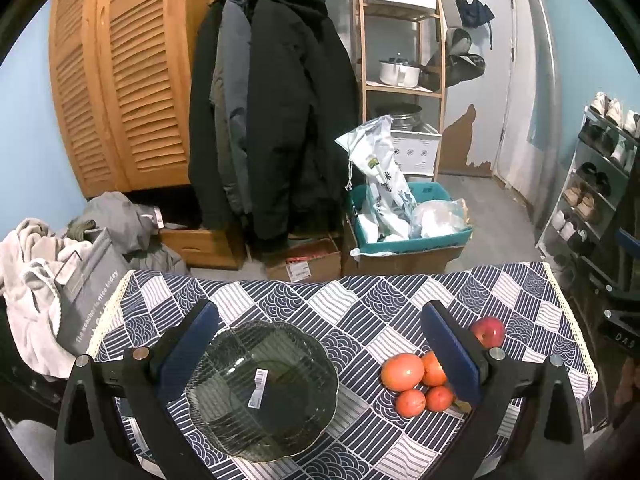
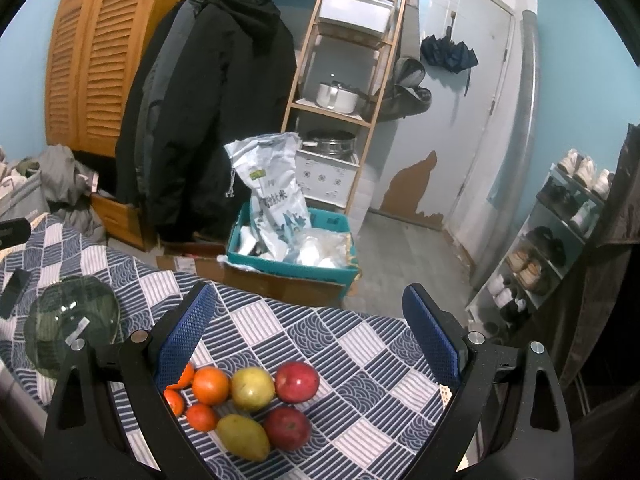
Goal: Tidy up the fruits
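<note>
A dark glass plate (image 1: 224, 432) with a white sticker lies on the patterned tablecloth, between and below the fingers of my open left gripper (image 1: 316, 354). To its right sit several oranges (image 1: 402, 372) and a red apple (image 1: 488, 331), partly hidden by the right finger. In the right wrist view my right gripper (image 2: 310, 342) stands open above a cluster of fruit: oranges (image 2: 210, 386), two yellow-green mangoes (image 2: 253, 389), and two red apples (image 2: 297, 382). The plate (image 2: 72, 320) lies to the left of that cluster.
The table (image 1: 360, 304) has a blue-and-white cloth; its far edge drops to the floor. Beyond it stand cardboard boxes, a teal crate (image 1: 412, 236) with bags, hanging coats (image 1: 276, 120), a wooden shelf (image 1: 400, 88) and a shoe rack (image 1: 592, 184). A dark flat object (image 2: 14, 292) lies left of the plate.
</note>
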The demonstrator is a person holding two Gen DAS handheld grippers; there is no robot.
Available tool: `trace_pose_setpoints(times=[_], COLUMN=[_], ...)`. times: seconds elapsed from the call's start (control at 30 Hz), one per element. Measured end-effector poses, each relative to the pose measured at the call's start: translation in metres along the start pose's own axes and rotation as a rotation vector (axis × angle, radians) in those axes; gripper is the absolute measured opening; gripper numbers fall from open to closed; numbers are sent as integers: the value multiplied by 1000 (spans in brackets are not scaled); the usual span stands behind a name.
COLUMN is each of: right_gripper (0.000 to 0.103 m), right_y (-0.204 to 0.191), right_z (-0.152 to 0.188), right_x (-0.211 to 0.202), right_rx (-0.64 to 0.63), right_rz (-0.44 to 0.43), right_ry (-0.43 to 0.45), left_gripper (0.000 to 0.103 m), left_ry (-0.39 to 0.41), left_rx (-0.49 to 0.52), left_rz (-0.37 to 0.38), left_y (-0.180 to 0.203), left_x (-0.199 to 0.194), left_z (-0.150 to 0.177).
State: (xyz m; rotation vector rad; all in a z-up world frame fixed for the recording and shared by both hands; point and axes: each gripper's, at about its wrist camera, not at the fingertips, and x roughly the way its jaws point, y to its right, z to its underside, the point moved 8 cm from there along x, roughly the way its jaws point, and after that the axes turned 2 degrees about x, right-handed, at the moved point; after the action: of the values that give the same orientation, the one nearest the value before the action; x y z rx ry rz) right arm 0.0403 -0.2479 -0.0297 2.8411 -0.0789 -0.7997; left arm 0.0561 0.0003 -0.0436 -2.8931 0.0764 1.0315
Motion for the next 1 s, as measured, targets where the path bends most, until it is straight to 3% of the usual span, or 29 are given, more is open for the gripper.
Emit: trace_pose_setpoints(times=[1.0], right_gripper=[93], right_y=[0], right_z=[-1], right_x=[1], right_rx=[0], right_rz=[-3], right_ry=[-3], left_gripper=[102], left_ry=[-7], left_rx=[-1], left_rz=[-11], left_y=[0], left_x=[0], left_z=[2])
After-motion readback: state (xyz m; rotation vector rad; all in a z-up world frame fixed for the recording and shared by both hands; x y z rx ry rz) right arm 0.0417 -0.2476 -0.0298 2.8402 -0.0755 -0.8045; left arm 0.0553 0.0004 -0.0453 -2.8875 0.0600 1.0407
